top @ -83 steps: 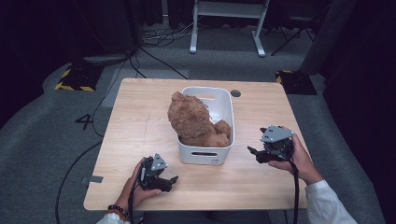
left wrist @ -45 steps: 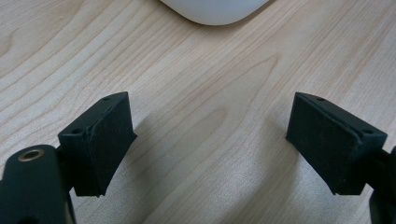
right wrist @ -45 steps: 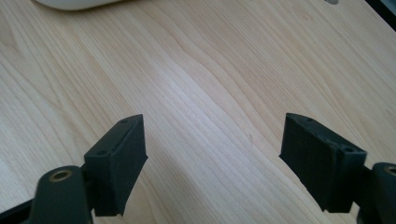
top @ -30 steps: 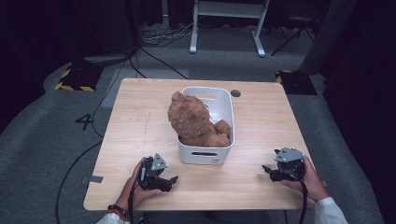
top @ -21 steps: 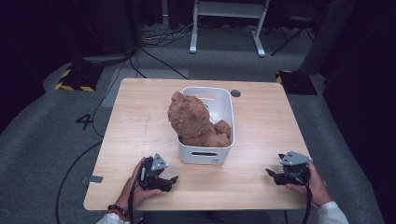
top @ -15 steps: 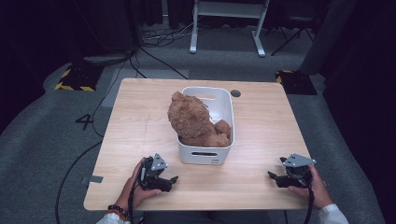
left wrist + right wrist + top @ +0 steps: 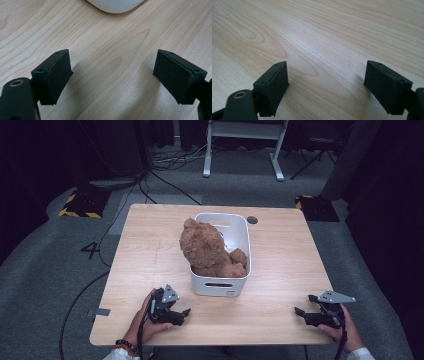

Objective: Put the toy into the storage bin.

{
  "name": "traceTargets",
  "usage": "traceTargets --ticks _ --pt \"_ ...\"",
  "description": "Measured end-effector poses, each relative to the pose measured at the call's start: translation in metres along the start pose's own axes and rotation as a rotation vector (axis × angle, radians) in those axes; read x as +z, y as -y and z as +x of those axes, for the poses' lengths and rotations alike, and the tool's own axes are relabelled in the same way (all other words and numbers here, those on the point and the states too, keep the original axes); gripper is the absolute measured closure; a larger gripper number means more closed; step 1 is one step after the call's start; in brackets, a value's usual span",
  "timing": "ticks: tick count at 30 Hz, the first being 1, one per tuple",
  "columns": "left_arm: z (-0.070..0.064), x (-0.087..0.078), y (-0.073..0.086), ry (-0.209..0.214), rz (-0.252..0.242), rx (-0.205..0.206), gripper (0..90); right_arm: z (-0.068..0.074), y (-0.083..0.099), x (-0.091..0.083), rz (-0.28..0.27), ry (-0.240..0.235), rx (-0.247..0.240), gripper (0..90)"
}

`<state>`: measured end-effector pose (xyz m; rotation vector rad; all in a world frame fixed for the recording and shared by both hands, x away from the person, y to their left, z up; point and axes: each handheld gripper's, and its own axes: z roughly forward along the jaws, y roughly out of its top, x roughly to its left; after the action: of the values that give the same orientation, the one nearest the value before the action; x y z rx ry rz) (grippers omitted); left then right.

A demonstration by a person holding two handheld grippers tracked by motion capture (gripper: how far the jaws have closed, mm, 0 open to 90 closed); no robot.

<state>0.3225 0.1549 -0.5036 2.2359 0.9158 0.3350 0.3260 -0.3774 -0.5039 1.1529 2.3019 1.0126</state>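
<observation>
Left tool (image 7: 112, 77) faces white bin (image 7: 115, 5); right tool (image 7: 325, 85) bare wood.

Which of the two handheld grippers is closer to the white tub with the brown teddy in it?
The left. The left gripper sits just off the near left corner of the white tub, while the right gripper rests well off to its right near the table's edge.

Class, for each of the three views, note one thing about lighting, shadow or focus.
High view: table brightly lit, surroundings dark. Left gripper view: soft shadows beside the open jaws, white bin edge slightly blurred. Right gripper view: wood grain sharp nearby, paler glare farther off.
</observation>
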Motion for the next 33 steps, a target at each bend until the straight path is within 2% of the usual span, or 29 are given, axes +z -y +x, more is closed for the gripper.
traceTargets --ticks 33 --pt "0.0009 0.0002 -0.0009 0.002 0.007 0.003 14.4 -0.0011 0.0012 -0.0010 0.000 0.005 0.012 18.3"
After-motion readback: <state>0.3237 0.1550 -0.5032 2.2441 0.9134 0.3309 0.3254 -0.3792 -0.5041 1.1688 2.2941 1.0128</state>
